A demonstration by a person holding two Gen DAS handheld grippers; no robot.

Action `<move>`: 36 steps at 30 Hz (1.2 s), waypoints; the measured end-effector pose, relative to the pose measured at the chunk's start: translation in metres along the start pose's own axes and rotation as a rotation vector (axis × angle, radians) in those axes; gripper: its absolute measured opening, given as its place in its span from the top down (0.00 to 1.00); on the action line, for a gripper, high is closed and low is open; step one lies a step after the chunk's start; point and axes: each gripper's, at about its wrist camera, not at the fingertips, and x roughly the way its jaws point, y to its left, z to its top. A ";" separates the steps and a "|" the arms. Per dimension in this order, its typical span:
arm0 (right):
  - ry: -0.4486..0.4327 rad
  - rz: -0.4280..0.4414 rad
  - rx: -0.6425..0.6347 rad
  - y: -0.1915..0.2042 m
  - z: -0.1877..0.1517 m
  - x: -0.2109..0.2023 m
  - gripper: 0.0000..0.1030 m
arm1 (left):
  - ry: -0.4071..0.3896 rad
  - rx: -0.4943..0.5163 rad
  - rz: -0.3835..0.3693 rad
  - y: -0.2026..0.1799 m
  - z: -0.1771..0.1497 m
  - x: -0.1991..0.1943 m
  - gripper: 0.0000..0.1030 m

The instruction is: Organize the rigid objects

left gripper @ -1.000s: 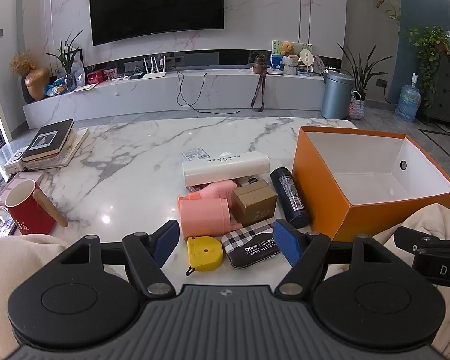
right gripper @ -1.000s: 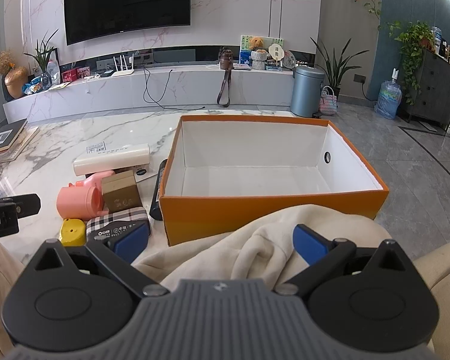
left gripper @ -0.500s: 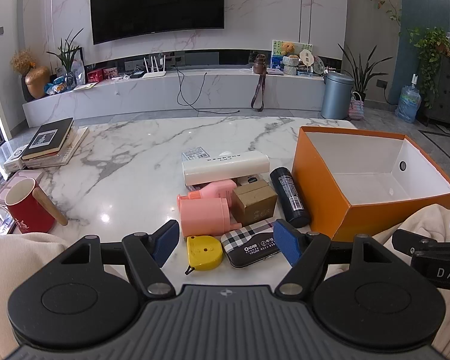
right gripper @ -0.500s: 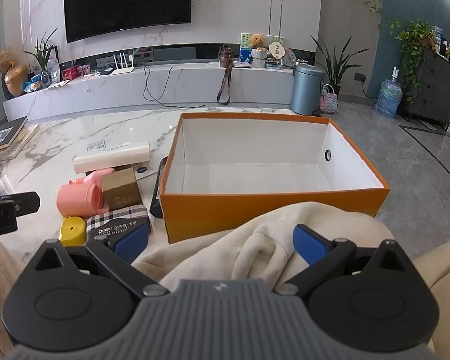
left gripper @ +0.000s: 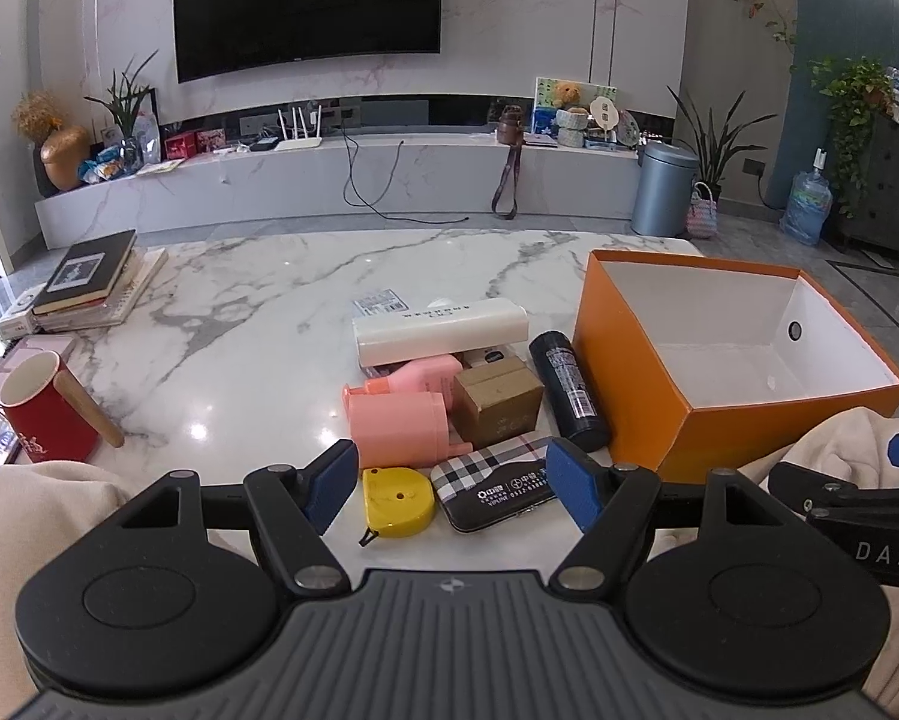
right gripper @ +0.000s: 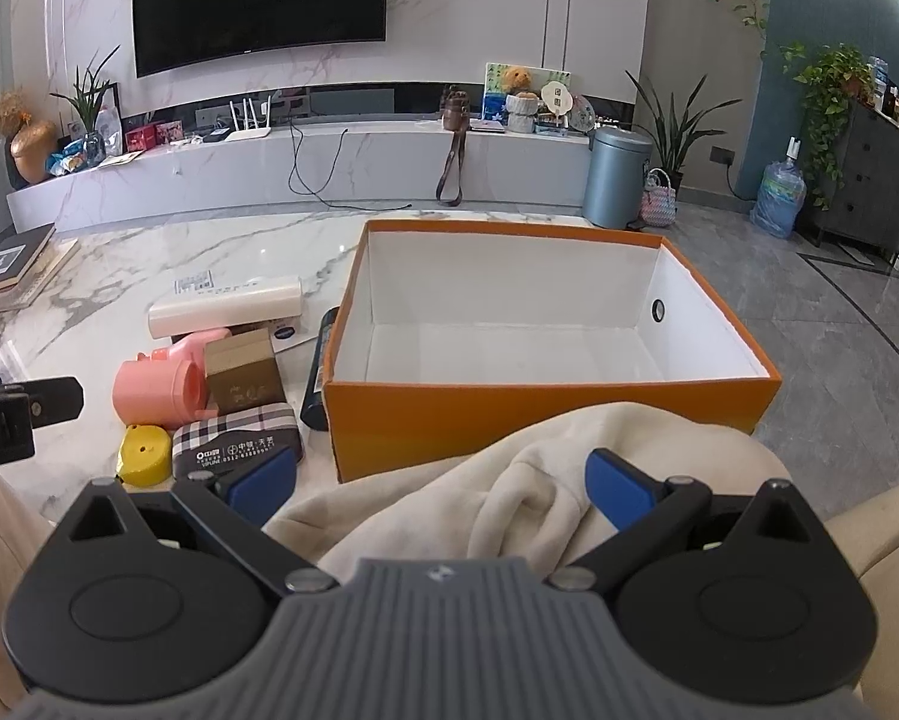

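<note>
1. The left tongs (left gripper: 449, 480) are hovering spread and empty at the bench (left gripper: 257, 324) near edge, the tape measure (left gripper: 398, 501) and plaid case (left gripper: 497, 483) lying between their tips.
2. The right tongs (right gripper: 440, 483) are gaping empty over a cream blanket (right gripper: 509, 492).
3. The orange box (right gripper: 545, 405) is sitting open at their twelve o'clock, at the bench's right edge.
4. Only the left view is showing the red mug (left gripper: 44, 408) at nine o'clock.

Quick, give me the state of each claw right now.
Left claw: open, holding nothing.
Right claw: open, holding nothing.
</note>
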 end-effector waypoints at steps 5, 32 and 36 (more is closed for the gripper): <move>0.013 0.036 -0.004 0.001 0.002 0.004 0.02 | 0.043 -0.011 -0.039 0.002 0.002 0.004 0.20; 0.112 0.355 -0.284 0.081 0.056 0.074 0.46 | 0.231 0.274 -0.171 0.034 0.048 0.085 0.54; 0.153 0.362 -0.322 0.093 0.058 0.094 0.46 | 0.255 0.369 -0.203 0.035 0.052 0.101 0.48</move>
